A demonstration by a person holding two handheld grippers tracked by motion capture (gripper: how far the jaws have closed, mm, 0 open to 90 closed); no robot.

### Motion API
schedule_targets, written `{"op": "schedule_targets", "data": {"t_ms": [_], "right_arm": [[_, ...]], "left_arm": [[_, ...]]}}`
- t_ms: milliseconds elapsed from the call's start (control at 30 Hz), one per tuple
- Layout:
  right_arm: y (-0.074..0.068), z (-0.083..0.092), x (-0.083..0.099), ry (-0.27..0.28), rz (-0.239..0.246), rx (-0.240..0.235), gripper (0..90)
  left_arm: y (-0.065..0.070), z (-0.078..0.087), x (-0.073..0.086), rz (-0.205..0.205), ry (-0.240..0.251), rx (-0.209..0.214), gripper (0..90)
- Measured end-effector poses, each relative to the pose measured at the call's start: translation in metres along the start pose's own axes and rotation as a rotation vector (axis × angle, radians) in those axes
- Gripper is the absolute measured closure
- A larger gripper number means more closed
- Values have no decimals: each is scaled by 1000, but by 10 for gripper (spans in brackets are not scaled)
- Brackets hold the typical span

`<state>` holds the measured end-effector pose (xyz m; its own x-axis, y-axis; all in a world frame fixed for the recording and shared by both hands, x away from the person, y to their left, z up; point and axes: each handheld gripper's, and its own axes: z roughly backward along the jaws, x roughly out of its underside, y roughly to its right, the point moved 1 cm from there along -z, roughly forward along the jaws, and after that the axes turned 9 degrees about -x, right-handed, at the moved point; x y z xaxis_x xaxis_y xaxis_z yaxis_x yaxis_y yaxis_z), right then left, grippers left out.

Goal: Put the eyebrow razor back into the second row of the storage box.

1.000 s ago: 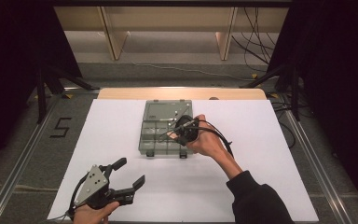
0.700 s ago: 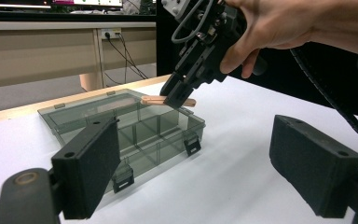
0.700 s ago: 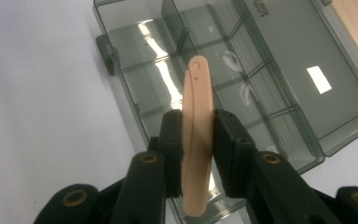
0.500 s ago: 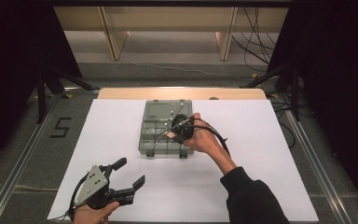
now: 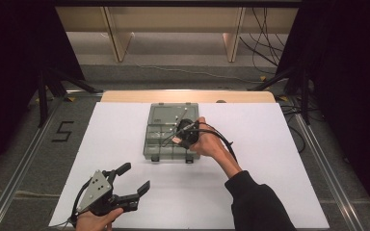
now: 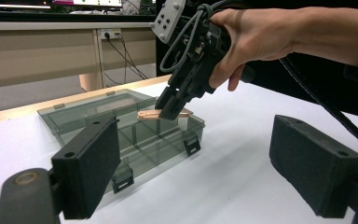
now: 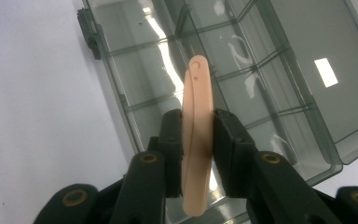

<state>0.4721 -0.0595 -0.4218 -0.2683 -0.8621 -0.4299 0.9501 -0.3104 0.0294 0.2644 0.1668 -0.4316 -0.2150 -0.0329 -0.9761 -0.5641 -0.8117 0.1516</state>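
Simply slim, flat, peach-coloured strip [image 7: 197,135], rounded ends.

I'm seeing a flat, peach-coloured strip [image 7: 197,135] with rounded ends and a small hole near its far tip; it's sitting clamped edge-on between the right gripper [image 7: 198,140] pads, hanging level just over the box [image 6: 98,119], not touching it as far as I can tell. The box is lying open on the table: smoky, see-through plastic, its lid folded flat to the far side, black latches along the near wall, its tray split into small compartments. The strip is hovering over the compartments near the box's front right corner [image 5: 176,138]. I'm not making out which compartment it's above.
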Motion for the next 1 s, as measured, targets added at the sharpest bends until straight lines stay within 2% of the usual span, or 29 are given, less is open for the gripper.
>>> {"op": "schedule_targets", "data": {"t_ms": [533, 633, 733, 1000], "right_arm": [[1, -12, 0, -45, -2, -31, 734], [0, -11, -1, -29, -11, -18, 662], [0, -9, -1, -18, -20, -21, 639], [-5, 1, -1, 8, -23, 24, 520]], "left_arm": [[0, 1, 0, -3, -8, -5, 160], [0, 1, -1, -6, -10, -5, 160], [0, 1, -1, -6, -10, -4, 160], [0, 1, 0, -7, -11, -6, 160]]}}
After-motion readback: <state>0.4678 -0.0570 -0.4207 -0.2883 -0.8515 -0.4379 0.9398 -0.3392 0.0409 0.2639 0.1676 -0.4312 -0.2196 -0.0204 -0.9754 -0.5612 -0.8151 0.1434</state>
